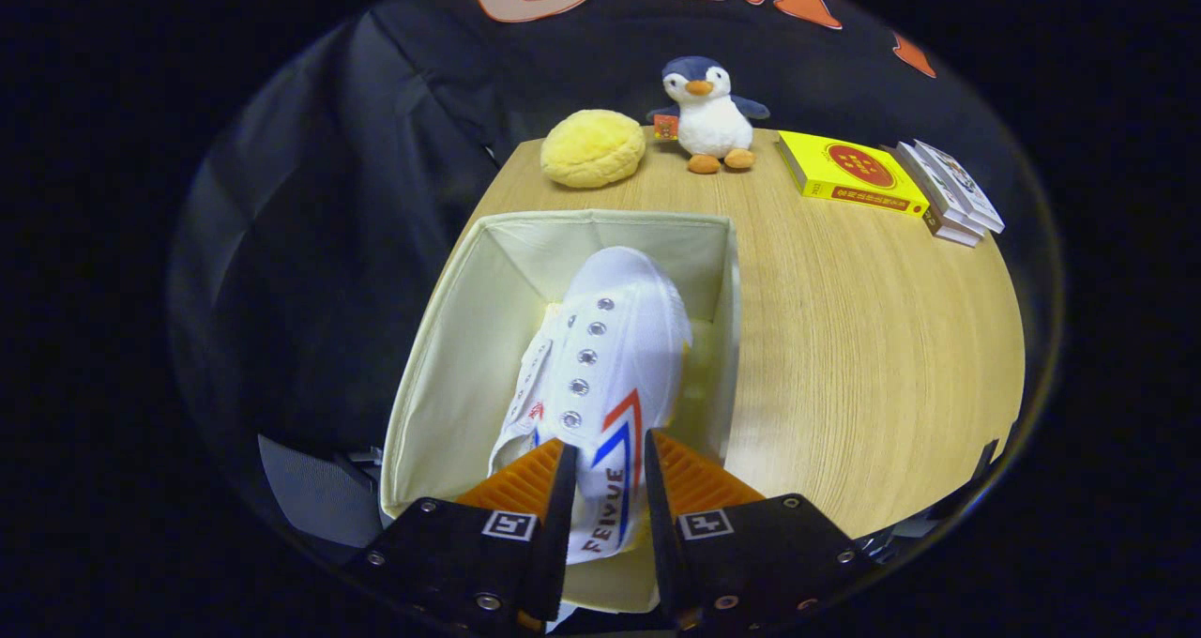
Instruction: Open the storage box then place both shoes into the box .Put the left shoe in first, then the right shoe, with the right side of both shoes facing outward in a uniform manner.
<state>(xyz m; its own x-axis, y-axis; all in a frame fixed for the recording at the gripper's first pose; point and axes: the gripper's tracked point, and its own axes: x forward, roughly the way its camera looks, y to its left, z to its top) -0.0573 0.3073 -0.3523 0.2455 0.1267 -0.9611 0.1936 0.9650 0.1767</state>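
The gripper (605, 474) has its jaws clamped on the heel of one white shoe (600, 375), held inside the open cream box (450, 338) on the desk (863, 338). The box floor is hidden. Beyond: one penguin toy (708, 117), one yellow cushion (593, 148), one yellow book (849, 174), stacked white books (952, 197).

The white shoe (610, 375) is showing matt canvas with shiny metal eyelets, and the gripper (605, 469) fingers are pressing ribbed pads on it. The storage box (441, 356) is looking like soft matt cloth; the table (873, 338) is showing smooth wood grain
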